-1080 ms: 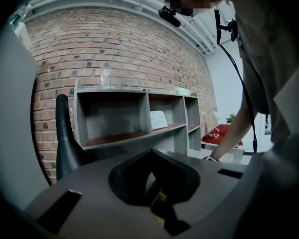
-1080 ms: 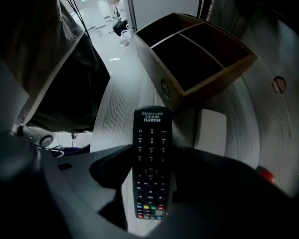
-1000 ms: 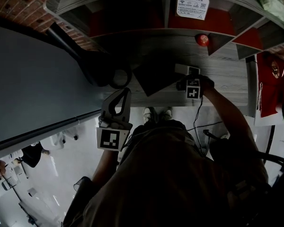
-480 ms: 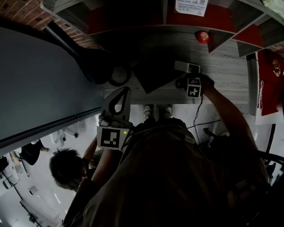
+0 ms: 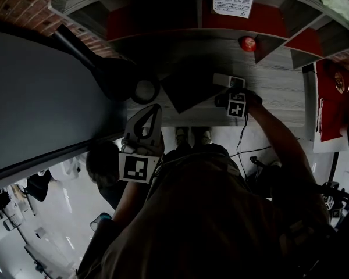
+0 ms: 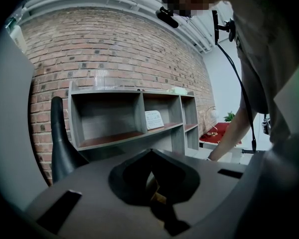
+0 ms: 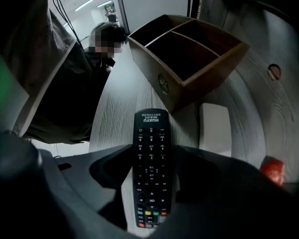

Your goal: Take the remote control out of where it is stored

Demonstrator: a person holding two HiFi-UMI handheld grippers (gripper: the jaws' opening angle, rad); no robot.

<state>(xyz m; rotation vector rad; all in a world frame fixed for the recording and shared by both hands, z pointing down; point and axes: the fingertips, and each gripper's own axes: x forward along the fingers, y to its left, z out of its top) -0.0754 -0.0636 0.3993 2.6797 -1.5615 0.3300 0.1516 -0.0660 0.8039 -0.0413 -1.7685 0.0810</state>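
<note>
The black remote control [image 7: 152, 168] stands lengthwise between the jaws of my right gripper [image 7: 152, 151], buttons facing the camera, and both jaws press on its sides. The gripper points steeply down at the grey wood-grain desk [image 7: 119, 103]. In the head view the right gripper [image 5: 228, 96] sits at the desk's front, right of the dark wooden organiser box [image 5: 189, 89]; the remote itself is hidden there. The box [image 7: 189, 54] has open, dark compartments. My left gripper [image 5: 155, 111] hangs off the desk's front edge with its jaws together; its own view [image 6: 152, 152] shows nothing held.
A small white box [image 7: 215, 128] lies on the desk beside the organiser, and a red round object [image 5: 247, 43] further back. A grey shelf unit [image 5: 163, 16] lines the brick wall. A large dark panel [image 5: 41, 97] with a black stand [image 5: 113, 77] fills the left. Another person [image 5: 104, 164] stands below the desk edge.
The other person's head has moved up from the lower left to just left of my left gripper. Both grippers have stayed about where they were.
</note>
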